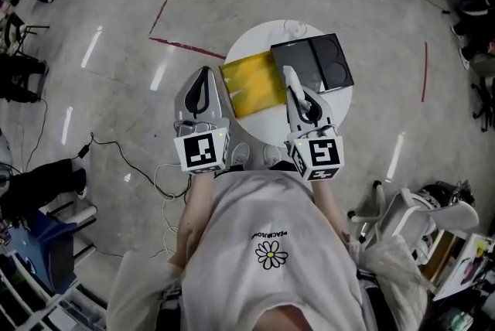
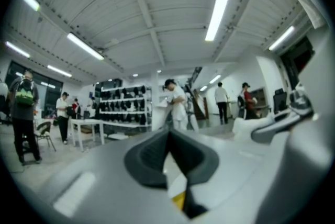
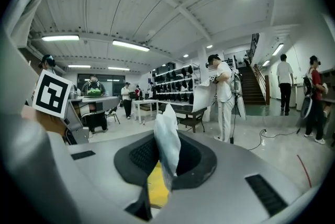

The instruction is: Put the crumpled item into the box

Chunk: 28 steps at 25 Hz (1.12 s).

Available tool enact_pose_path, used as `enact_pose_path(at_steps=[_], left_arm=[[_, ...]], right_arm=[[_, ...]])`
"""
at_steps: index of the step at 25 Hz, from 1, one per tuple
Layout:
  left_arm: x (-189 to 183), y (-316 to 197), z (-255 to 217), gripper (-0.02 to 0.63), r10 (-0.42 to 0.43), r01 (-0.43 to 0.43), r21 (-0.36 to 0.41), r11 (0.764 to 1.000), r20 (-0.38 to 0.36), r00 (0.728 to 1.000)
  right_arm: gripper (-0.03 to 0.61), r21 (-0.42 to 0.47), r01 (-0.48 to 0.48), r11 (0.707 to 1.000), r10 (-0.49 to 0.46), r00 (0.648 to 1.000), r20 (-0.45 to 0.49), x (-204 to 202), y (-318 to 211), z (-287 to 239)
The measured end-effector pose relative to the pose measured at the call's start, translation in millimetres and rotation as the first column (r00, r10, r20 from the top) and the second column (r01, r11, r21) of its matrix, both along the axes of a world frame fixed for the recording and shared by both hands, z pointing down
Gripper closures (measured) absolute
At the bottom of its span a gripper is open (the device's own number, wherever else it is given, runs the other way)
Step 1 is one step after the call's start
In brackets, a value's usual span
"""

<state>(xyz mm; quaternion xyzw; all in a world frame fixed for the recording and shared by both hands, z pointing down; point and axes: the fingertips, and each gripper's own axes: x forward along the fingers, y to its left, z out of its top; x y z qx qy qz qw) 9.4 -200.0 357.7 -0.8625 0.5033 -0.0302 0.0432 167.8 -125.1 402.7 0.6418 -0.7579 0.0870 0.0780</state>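
My right gripper (image 3: 165,161) is pinching the crumpled item (image 3: 168,136) in nearly closed fingers, its long axis lying along them, free end poking past the tips. My left gripper (image 2: 169,157) is pressing shut, empty; the yellow box (image 1: 254,83) is sitting below.

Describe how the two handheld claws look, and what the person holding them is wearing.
The left claw and the right claw are both pale grey tapered shells, and their jaws are lined with dark ribbed pads. At its rear end each carries a white cube printed with black square markers. The person wears a white T-shirt with a small daisy print on the chest.
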Motion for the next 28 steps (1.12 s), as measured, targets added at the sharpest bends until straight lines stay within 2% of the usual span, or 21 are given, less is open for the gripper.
enact_pose_path(at_steps=[5, 8, 12, 14, 18, 24, 26, 28], left_arm=[[-15, 1, -1, 0.615, -0.035, 0.035, 0.004, 0.999, 0.012, 0.999], [-16, 6, 0, 0.615, -0.049, 0.049, -0.003, 0.999, 0.017, 0.999], [-23, 12, -1, 0.615, -0.087, 0.087, -0.008, 0.996, -0.013, 0.996], [-27, 12, 3, 0.615, -0.103, 0.103, -0.023, 0.994, -0.022, 0.994], [-39, 12, 13, 0.615, -0.143, 0.142, -0.045, 0.989, -0.032, 0.989], [-62, 14, 33, 0.615, -0.201, 0.197, -0.084, 0.977, -0.034, 0.979], [-69, 14, 38, 0.615, -0.216, 0.213, -0.097, 0.972, -0.030, 0.976], [-76, 14, 42, 0.615, -0.237, 0.232, -0.111, 0.966, -0.030, 0.971]], right_arm=[[0.528, -0.088, 0.132, 0.987, -0.143, 0.981, -0.134, -20, -20, 17], [0.526, -0.164, 0.232, 0.959, -0.267, 0.931, -0.249, -35, -30, 34], [0.525, -0.285, 0.300, 0.910, -0.403, 0.801, -0.442, -50, -46, 67], [0.526, -0.342, 0.324, 0.882, -0.461, 0.742, -0.487, -56, -57, 87], [0.526, -0.443, 0.369, 0.817, -0.569, 0.634, -0.523, -69, -71, 126], [0.525, -0.583, 0.373, 0.722, -0.691, 0.412, -0.594, -82, -87, 199], [0.525, -0.624, 0.365, 0.691, -0.723, 0.363, -0.589, -84, -92, 221], [0.522, -0.660, 0.358, 0.661, -0.750, 0.344, -0.565, -86, -96, 241]])
